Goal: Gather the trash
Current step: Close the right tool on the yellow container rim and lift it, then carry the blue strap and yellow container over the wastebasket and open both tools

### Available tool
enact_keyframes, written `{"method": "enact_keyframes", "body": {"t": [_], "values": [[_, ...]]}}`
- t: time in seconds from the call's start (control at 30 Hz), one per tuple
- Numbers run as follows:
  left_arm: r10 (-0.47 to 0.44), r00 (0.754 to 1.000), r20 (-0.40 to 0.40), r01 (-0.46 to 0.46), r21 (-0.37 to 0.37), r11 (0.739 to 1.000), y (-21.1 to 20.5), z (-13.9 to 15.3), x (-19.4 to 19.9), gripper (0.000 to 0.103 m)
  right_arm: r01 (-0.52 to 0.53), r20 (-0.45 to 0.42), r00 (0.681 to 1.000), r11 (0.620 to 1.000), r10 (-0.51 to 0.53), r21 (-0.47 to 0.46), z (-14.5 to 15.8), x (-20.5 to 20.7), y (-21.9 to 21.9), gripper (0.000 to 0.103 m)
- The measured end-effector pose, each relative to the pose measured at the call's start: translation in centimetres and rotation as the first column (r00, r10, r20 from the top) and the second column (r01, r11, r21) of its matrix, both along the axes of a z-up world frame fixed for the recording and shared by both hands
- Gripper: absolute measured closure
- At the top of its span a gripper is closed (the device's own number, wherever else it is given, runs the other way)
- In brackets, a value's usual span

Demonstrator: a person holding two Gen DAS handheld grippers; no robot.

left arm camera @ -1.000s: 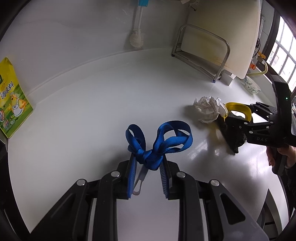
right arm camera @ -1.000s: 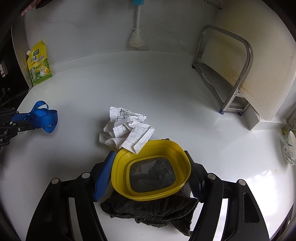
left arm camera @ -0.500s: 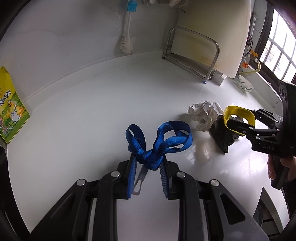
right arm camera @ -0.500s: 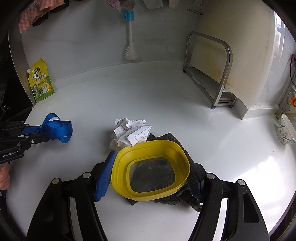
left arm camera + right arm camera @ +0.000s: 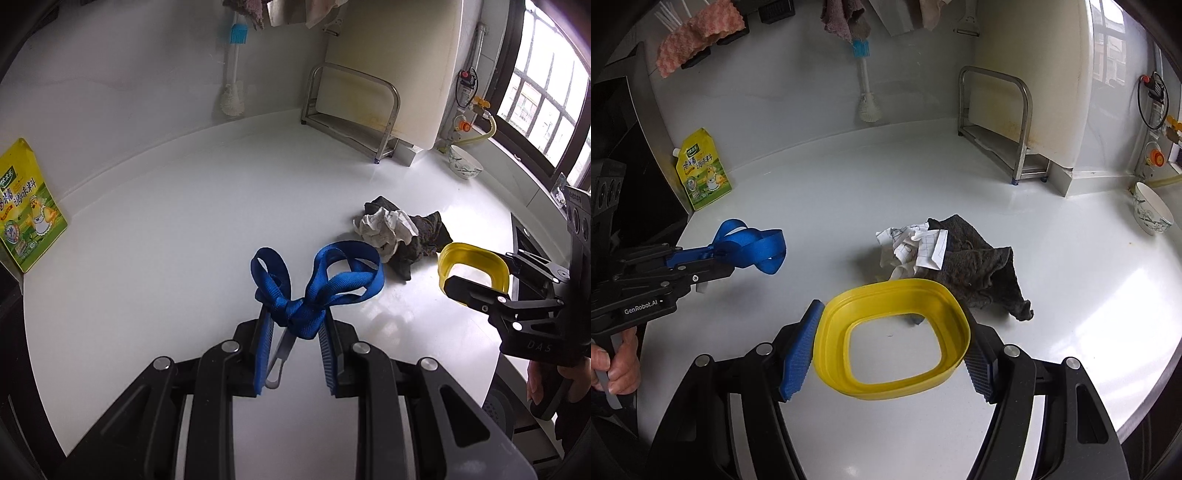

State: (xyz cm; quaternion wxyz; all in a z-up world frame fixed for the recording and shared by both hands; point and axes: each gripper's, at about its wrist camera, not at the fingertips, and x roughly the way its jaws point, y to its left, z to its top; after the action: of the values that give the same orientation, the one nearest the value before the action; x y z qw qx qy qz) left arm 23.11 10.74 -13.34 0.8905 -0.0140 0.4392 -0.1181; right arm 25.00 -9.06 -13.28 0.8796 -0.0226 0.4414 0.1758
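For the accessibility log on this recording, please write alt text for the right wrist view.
The right tool grips a yellow plastic ring-shaped rim above a white countertop. Beyond it lie a crumpled sheet of white paper and a dark grey cloth. At left, the left tool holds a knotted blue webbing strap.

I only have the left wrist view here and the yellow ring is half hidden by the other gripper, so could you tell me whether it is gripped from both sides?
Observer: Yes. In the right wrist view the right gripper has a pad on each side of the yellow ring, which is lifted off the counter.
Operator: Thank you. Is the ring solid in the middle?
Observer: No, the counter shows through its open centre.
Operator: Is anything hanging on the wall to the far left?
Observer: A pink cloth hangs up there, above the yellow pouch.
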Motion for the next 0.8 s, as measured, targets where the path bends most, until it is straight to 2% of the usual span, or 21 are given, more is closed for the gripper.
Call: {"method": "enact_keyframes", "body": {"t": [0.23,0.47,0.8], "values": [[-0.027,1.000,0.009,0.027,-0.001,1.000,-2.2,1.1,-3.2,0.079,0.066,0.001,0.998,0.998,-0.066,0.013,1.2,-5.5,-2.1,0.035],[-0.086,0.996,-0.001,0.086,-0.004,0.996,-6.6,1.4,-7.4,0.079,0.158,-0.033,0.987,0.987,-0.157,0.039,1.4,-12.3,-6.0,0.035],[-0.182,0.981,-0.072,0.183,0.001,0.983,-14.4,0.2,-13.8,0.079,0.260,-0.106,0.961,0.965,-0.254,0.040,0.5,-20.8,-11.9,0.035]]}}
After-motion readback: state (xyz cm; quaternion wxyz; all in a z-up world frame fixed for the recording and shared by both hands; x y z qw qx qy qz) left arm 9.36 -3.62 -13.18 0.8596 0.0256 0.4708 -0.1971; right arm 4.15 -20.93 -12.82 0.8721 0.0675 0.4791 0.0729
